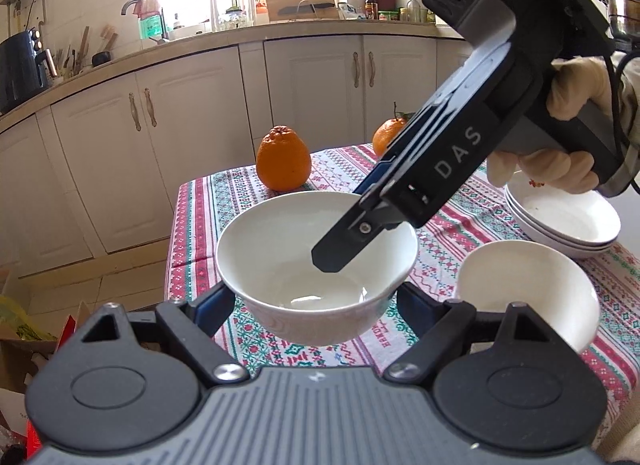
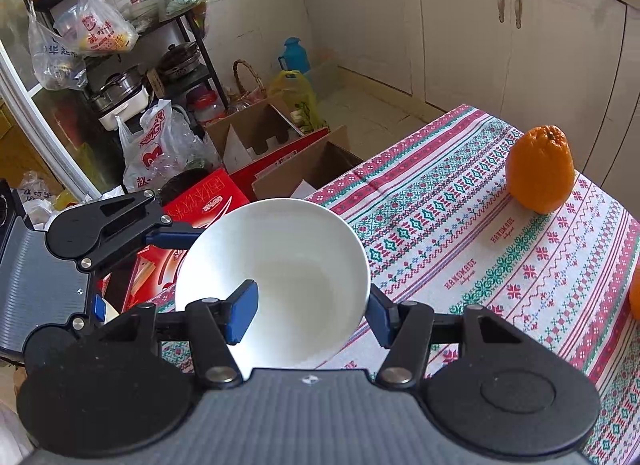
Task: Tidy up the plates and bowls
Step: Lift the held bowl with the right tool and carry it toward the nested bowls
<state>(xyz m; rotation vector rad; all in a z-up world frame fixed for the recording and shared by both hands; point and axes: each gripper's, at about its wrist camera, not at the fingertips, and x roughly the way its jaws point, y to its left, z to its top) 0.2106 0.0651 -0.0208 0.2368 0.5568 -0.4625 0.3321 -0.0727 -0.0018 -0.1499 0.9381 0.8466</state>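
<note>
**Inspector A:** We start with the white bowl (image 1: 316, 261). It is lifted clear of the surface (image 2: 460, 225), near the corner, upright and tipped slightly.

**Inspector B:** Who holds it?

**Inspector A:** Both, as far as we can judge. The left gripper (image 1: 316, 305) has one finger at each side of the bowl's lower wall; contact looks made, so we read those jaws as clamped on the bowl from outside. The right gripper (image 2: 308, 317) straddles the rim: one blue pad (image 2: 241, 315) sits inside the bowl, the other outside the wall. Whether that pinch is fully closed we cannot tell; the gap looks wide.

**Inspector B:** And the relation the next move turns on?

**Inspector A:** The bowl lies straight ahead of the left jaws, and the right tool comes down into it from the upper right. The second bowl (image 1: 528, 293) stands on the surface just to the right of the held one, nearer the right hand (image 1: 560, 137). We judge that nesting means carrying rightward, keeping the rim level.

**Inspector B:** Anything beyond?

**Inspector A:** Stacked plates (image 1: 568, 221) behind the second bowl; an orange (image 1: 284, 161) and another orange (image 1: 390, 135) at the far edge. Risk, in our judgement: two grips pulling against each other.
</note>
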